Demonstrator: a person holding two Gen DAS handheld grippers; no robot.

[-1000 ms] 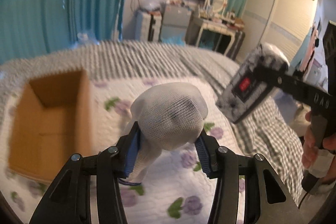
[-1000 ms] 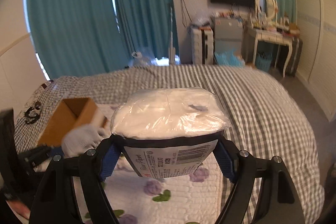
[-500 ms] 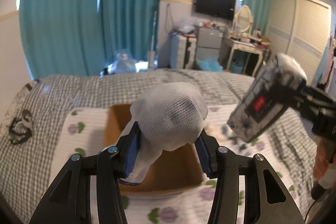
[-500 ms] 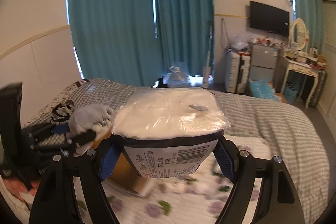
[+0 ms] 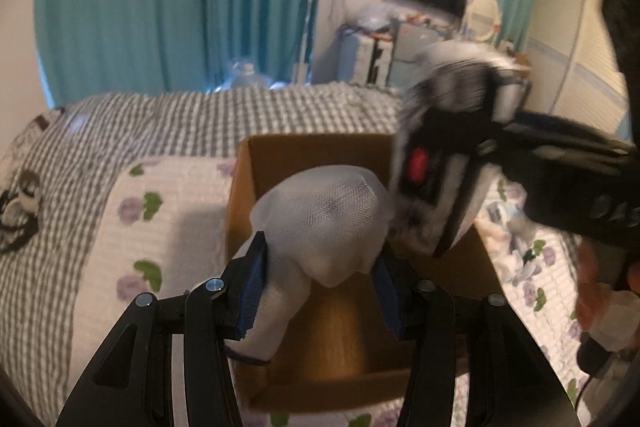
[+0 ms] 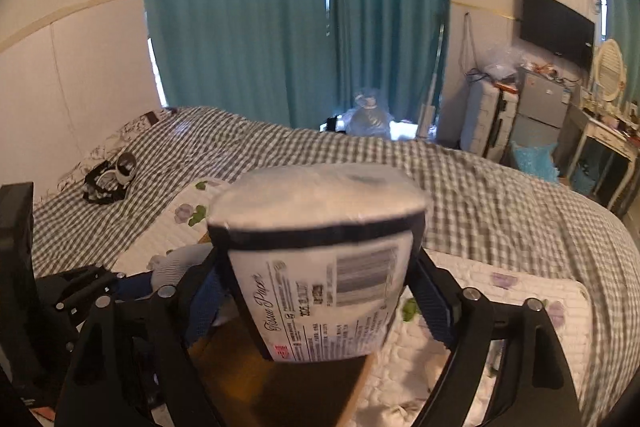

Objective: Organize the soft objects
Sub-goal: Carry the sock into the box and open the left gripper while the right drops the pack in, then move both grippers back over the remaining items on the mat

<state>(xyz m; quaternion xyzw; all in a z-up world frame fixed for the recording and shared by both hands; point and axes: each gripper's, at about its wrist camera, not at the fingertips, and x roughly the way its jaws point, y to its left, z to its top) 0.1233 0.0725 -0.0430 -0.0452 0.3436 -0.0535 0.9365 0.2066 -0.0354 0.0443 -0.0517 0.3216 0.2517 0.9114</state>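
My left gripper [image 5: 320, 291] clamps the white mesh bundle [image 5: 320, 215] at frame centre directly over the open cardboard box [image 5: 312, 147], while my right gripper [image 6: 320, 299] grips the tissue pack [image 6: 320, 267] above its right rim.

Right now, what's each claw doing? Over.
Left gripper shut on mesh bundle. Right gripper shut on tissue pack. Both over the box. Nothing blocking.

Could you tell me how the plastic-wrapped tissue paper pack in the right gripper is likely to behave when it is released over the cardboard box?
The plastic-wrapped tissue paper pack bulges between the pads, so it probably squashes easily. Its glossy film looks slippery. It seems light and should land softly in the brown cardboard box.
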